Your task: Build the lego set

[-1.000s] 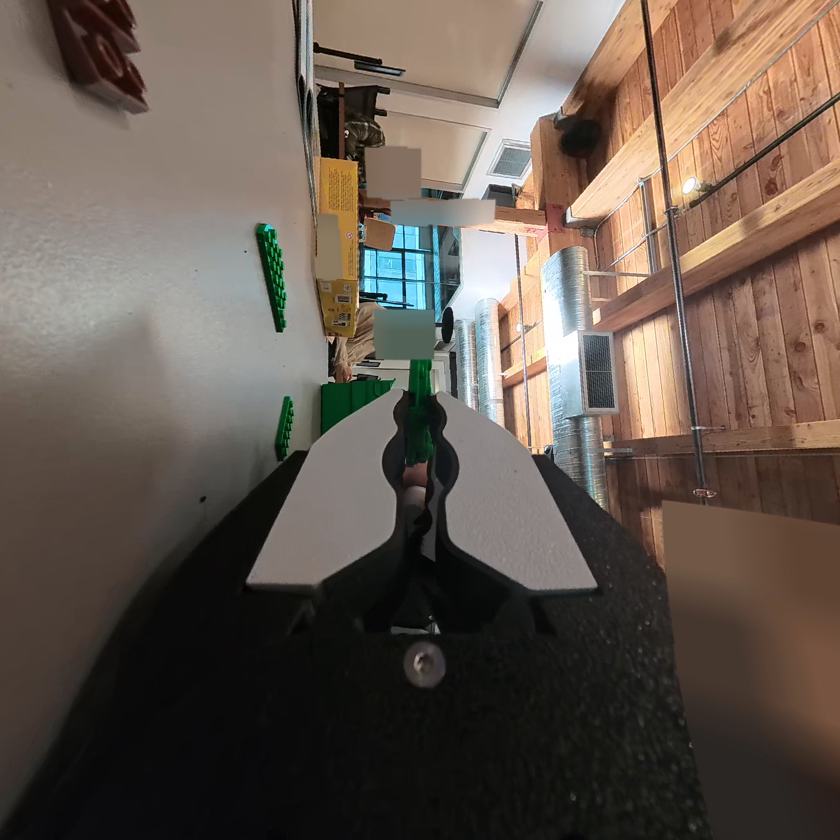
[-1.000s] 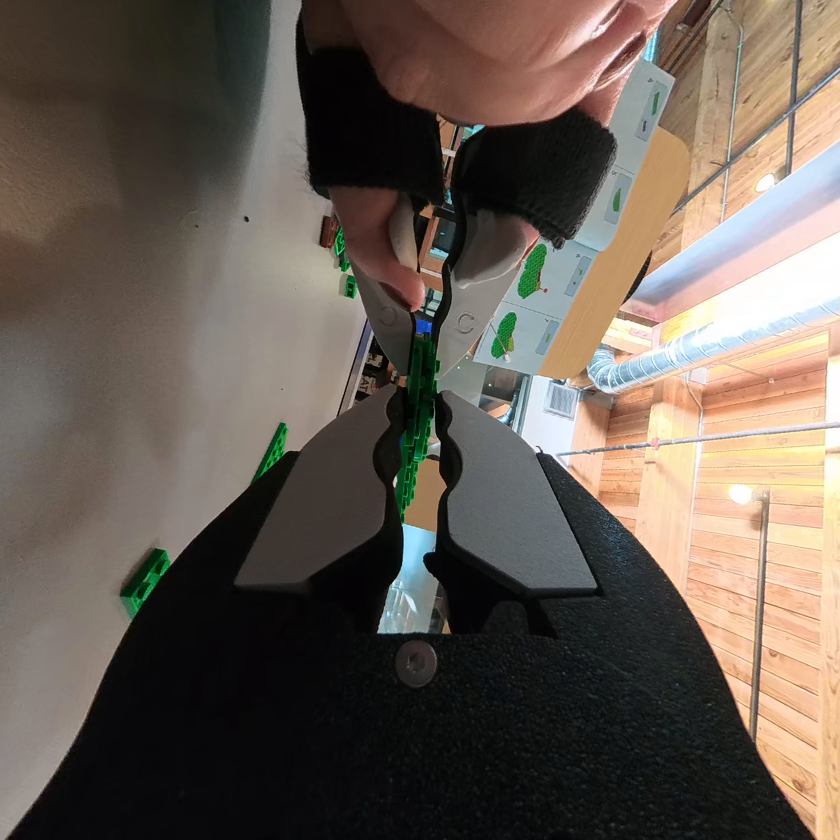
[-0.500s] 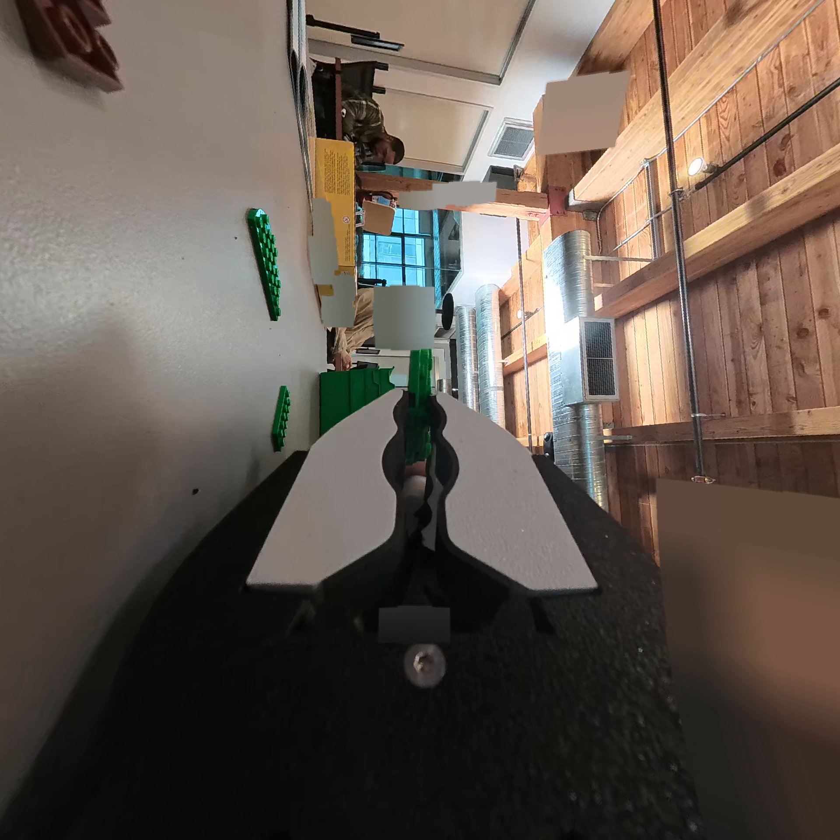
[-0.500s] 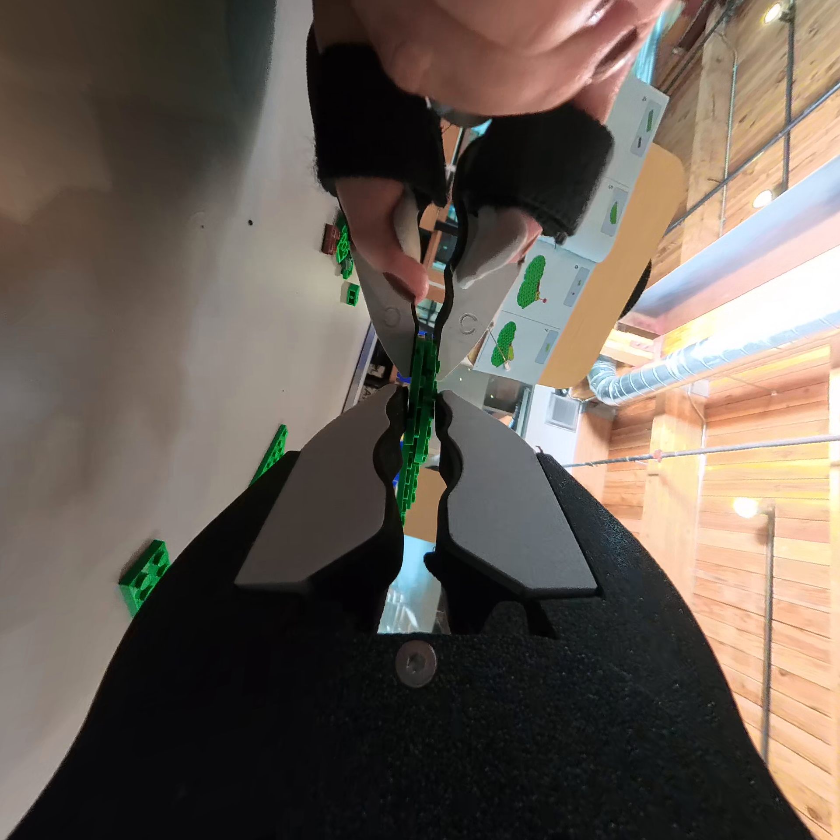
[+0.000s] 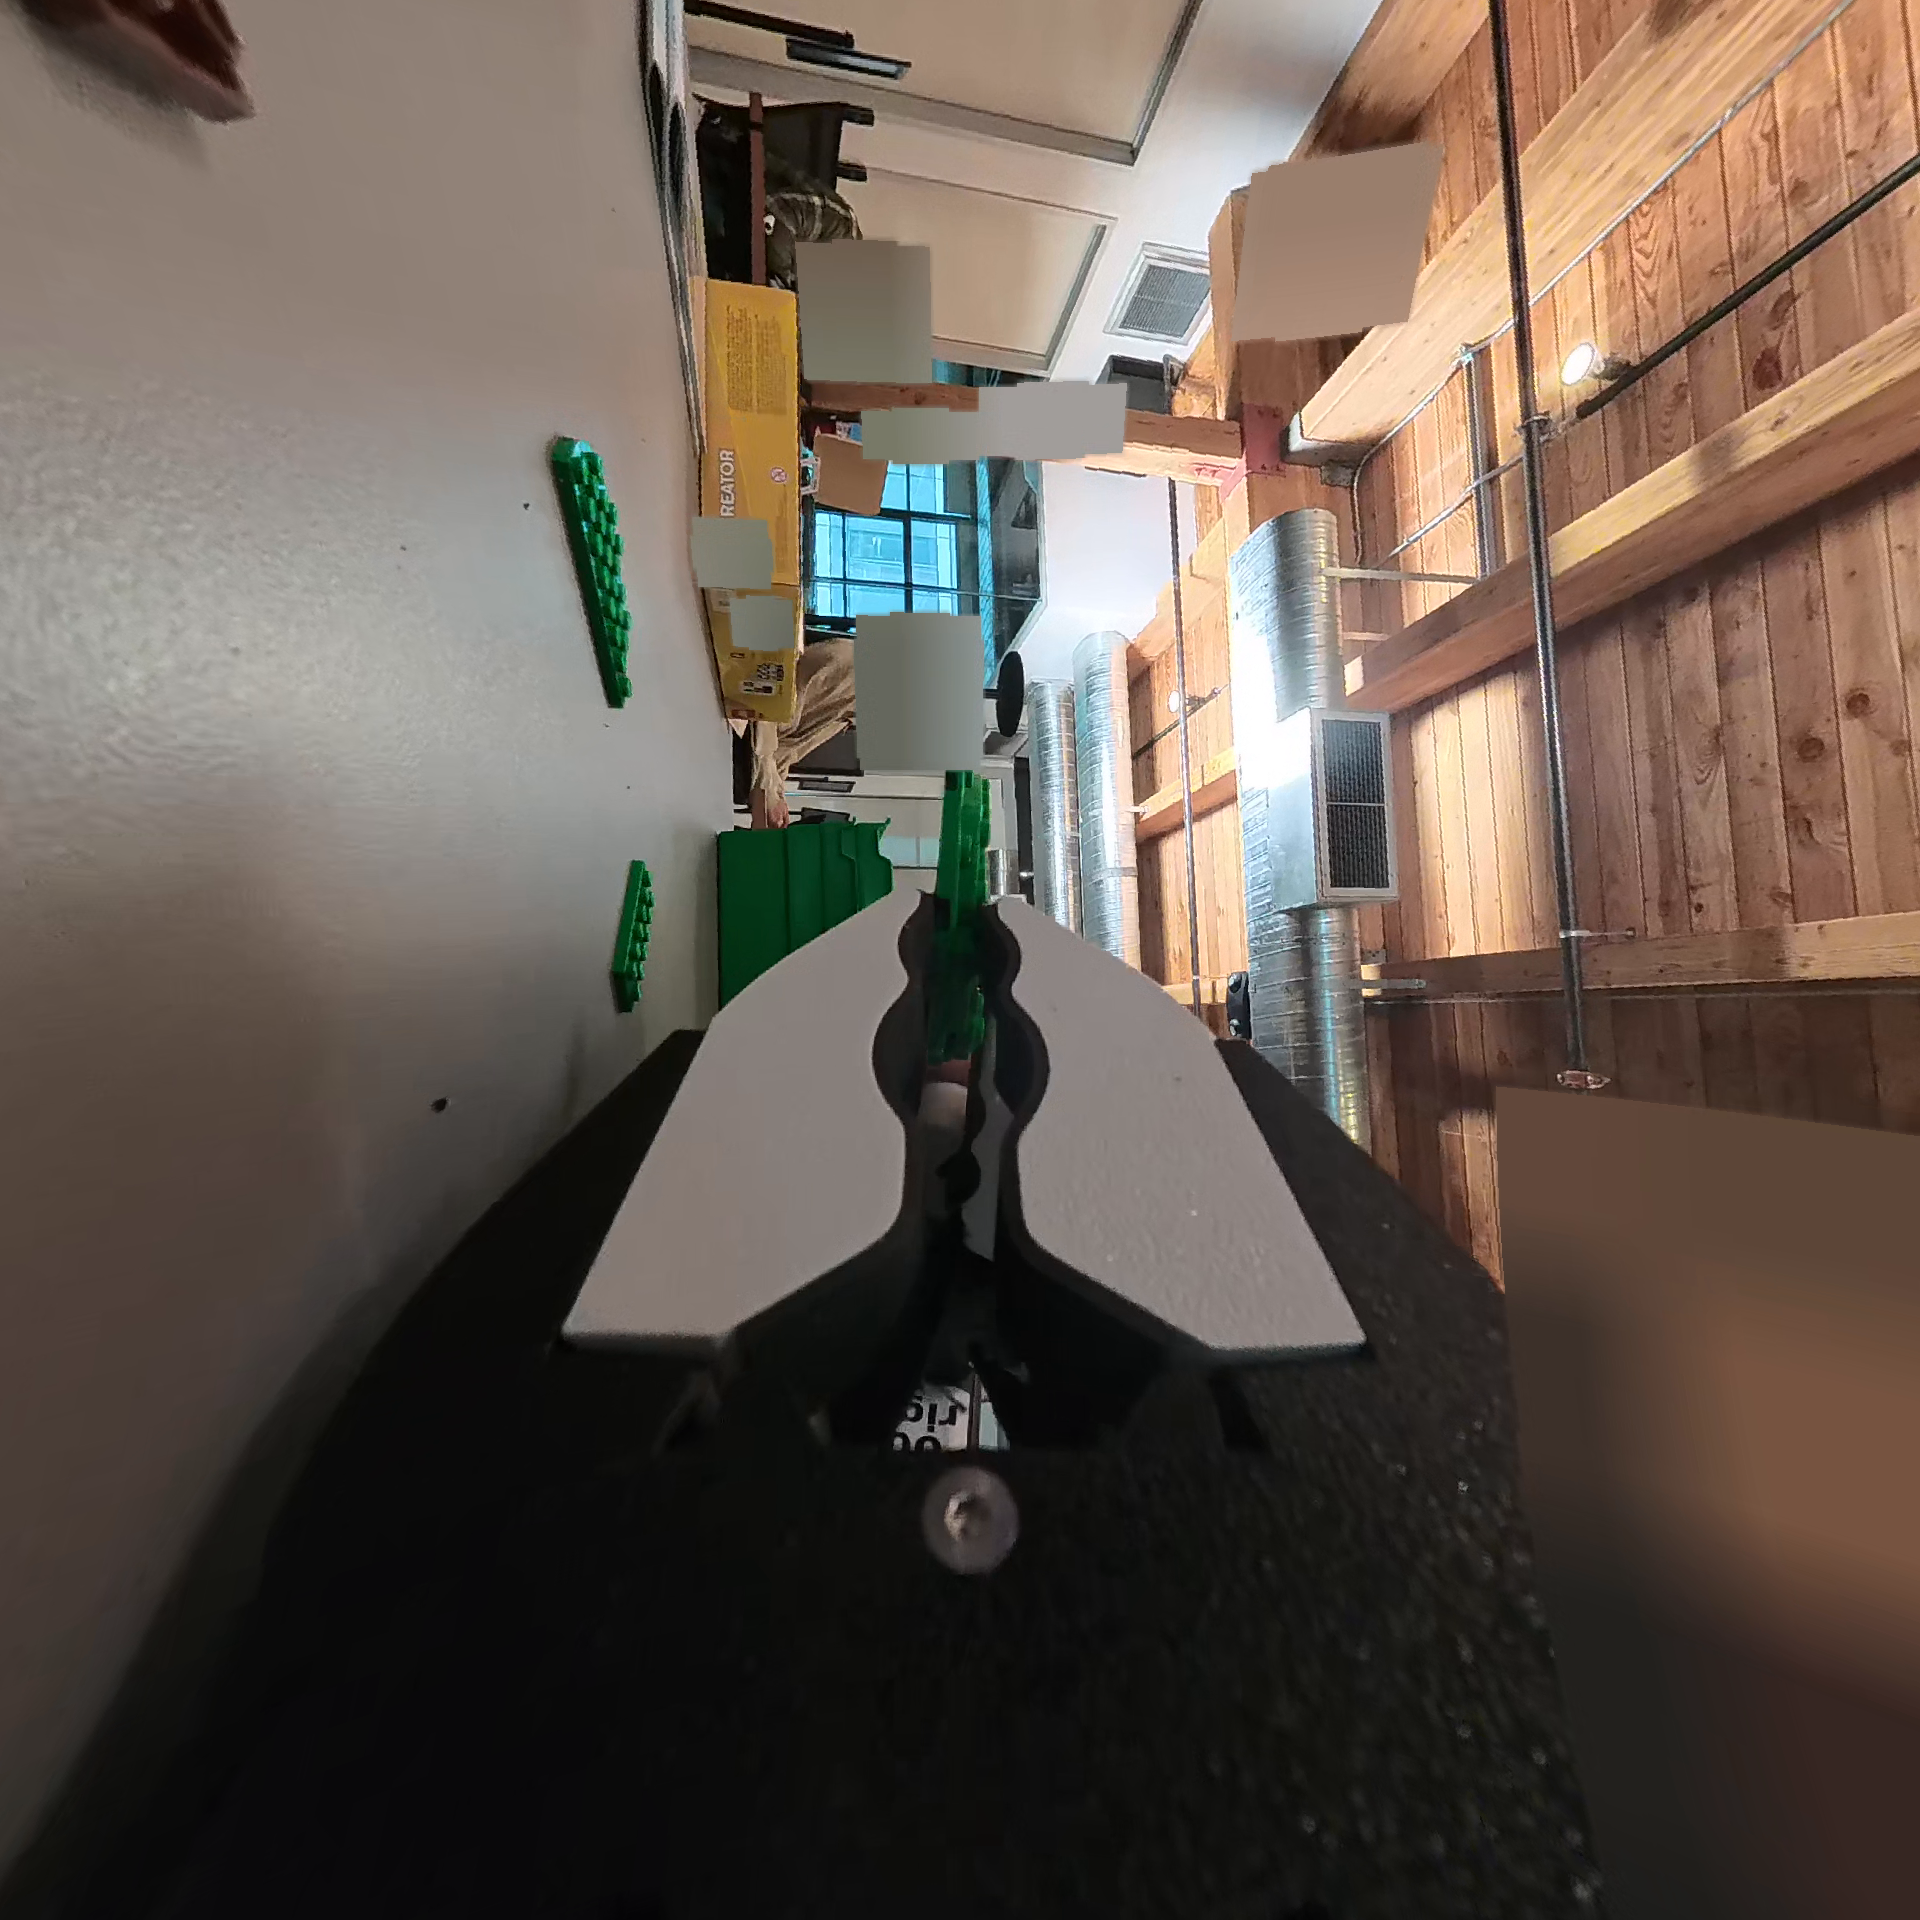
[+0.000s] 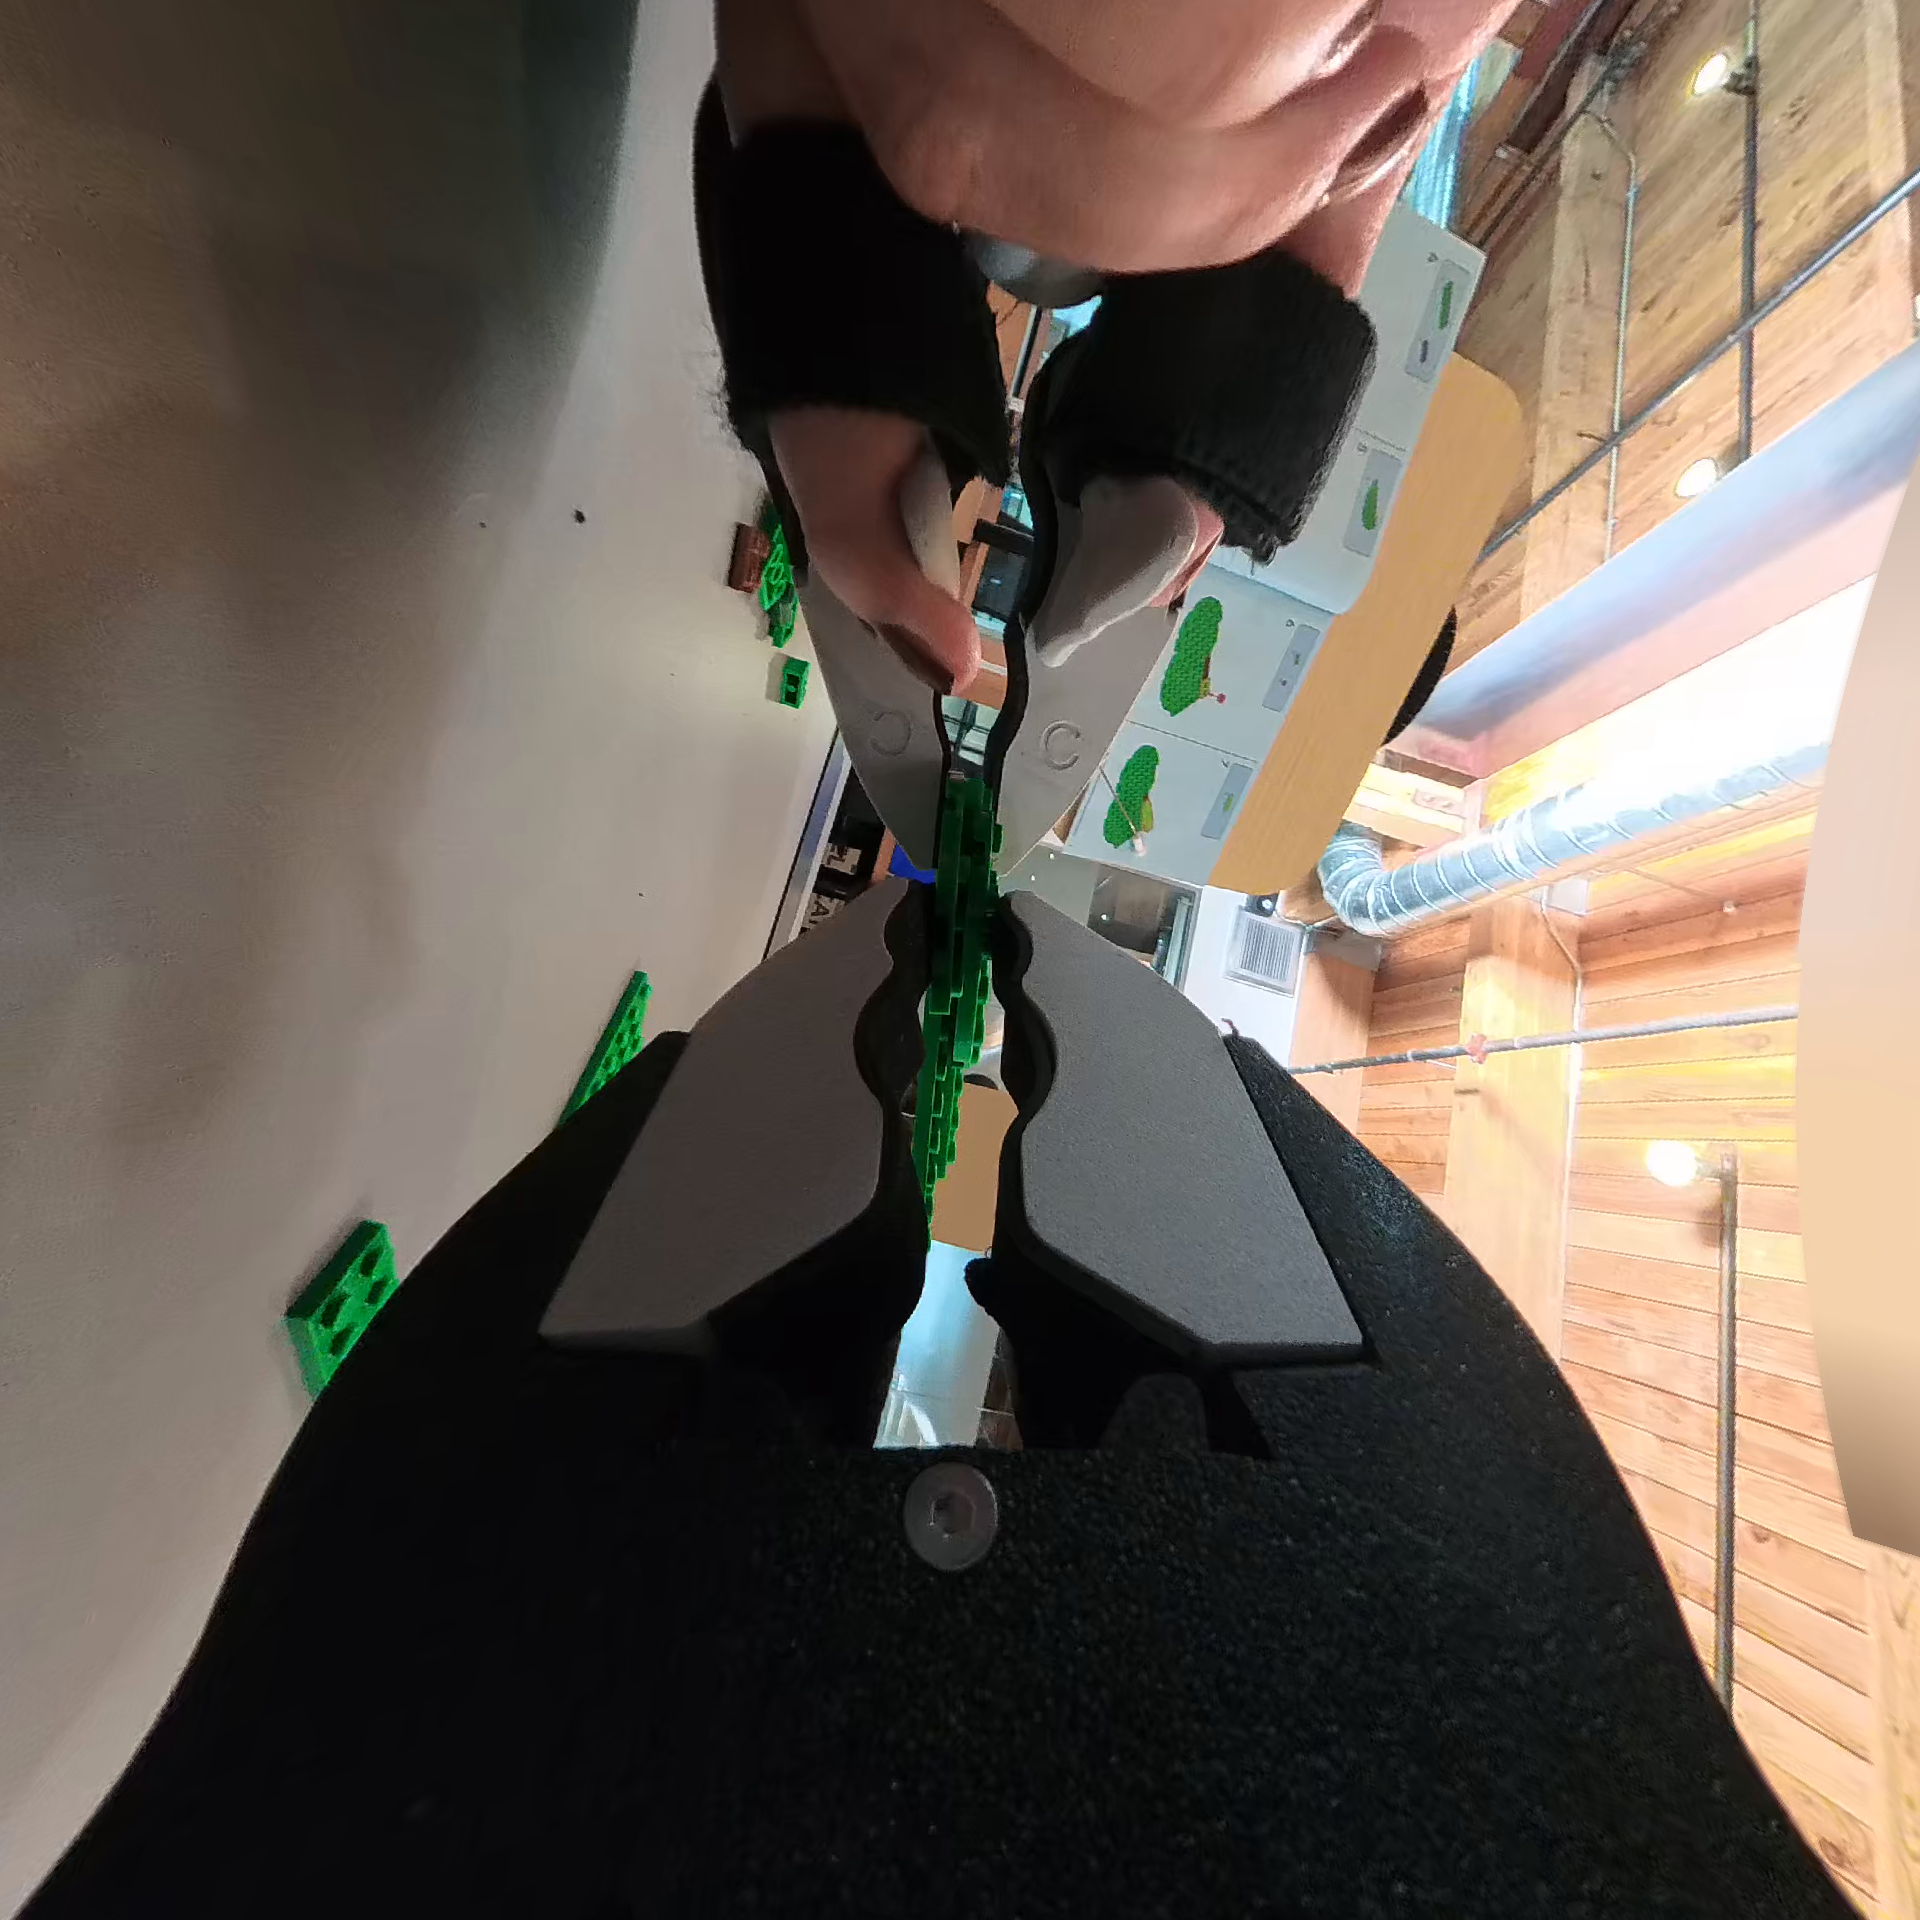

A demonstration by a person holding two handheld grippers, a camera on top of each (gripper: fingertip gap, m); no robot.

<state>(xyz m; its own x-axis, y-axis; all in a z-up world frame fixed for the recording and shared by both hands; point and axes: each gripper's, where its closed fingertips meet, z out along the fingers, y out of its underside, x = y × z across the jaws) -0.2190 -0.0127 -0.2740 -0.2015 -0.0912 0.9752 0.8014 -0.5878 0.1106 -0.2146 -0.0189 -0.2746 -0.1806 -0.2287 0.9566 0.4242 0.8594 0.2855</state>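
Observation:
Both views are rolled sideways, with the white table on the left. My left gripper [image 5: 961, 920] is shut on the edge of a green lego plate assembly [image 5: 961, 873], seen edge-on. My right gripper [image 6: 961, 914] is shut on the same green assembly [image 6: 956, 997] from the opposite end. In the right wrist view the left gripper [image 6: 971, 805] faces mine tip to tip, held by a hand in a black fingerless glove [image 6: 862, 343]. The assembly is held off the table between the two grippers.
Loose green plates lie on the table [image 5: 260, 623]: a long one [image 5: 594, 566], a short one [image 5: 632, 935], a small one [image 6: 343, 1304] and a far cluster with a brown piece [image 6: 769, 566]. An open instruction booklet [image 6: 1226, 665], a yellow box [image 5: 750, 499] and a green bin [image 5: 790, 899] stand beyond. The tips of both grippers are at nearly the same place.
Both grippers keep their hold on the green assembly. The view has shifted only slightly; the gloved hand and left gripper sit a little lower in the right wrist view.

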